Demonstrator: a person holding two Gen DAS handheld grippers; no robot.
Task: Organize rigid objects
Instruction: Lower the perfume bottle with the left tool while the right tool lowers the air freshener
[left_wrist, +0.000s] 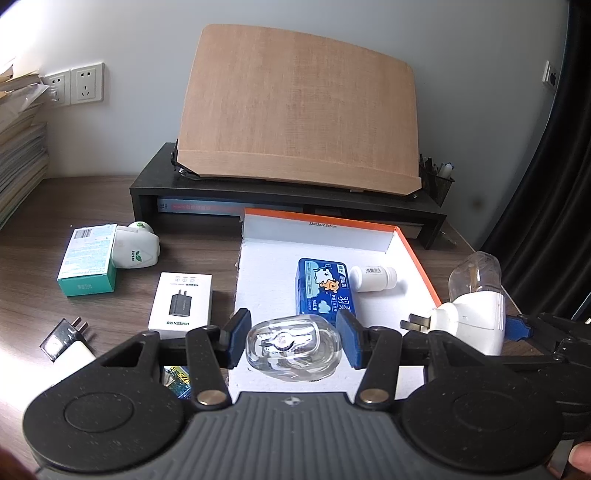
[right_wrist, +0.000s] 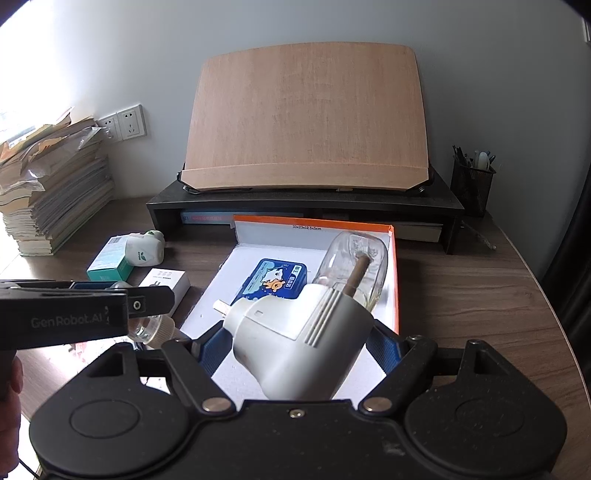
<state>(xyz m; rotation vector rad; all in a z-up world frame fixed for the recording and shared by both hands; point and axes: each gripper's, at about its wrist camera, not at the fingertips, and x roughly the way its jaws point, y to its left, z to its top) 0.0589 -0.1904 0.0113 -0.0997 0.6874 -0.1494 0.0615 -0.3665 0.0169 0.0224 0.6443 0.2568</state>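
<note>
Your left tool (left_wrist: 291, 341) is clamped on a clear glass bottle (left_wrist: 293, 347); your right tool (right_wrist: 295, 343) is clamped on the white plug-in heater (right_wrist: 295, 343), both over the near end of the white tray (left_wrist: 266, 266).

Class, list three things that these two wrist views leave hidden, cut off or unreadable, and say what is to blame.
1. Left wrist view: the colourful item beside the tray is mostly hidden behind the left gripper.
2. Right wrist view: the small white bottle is hidden behind the plug-in diffuser.
3. Both views: the print on the blue pack is too small to read.
</note>
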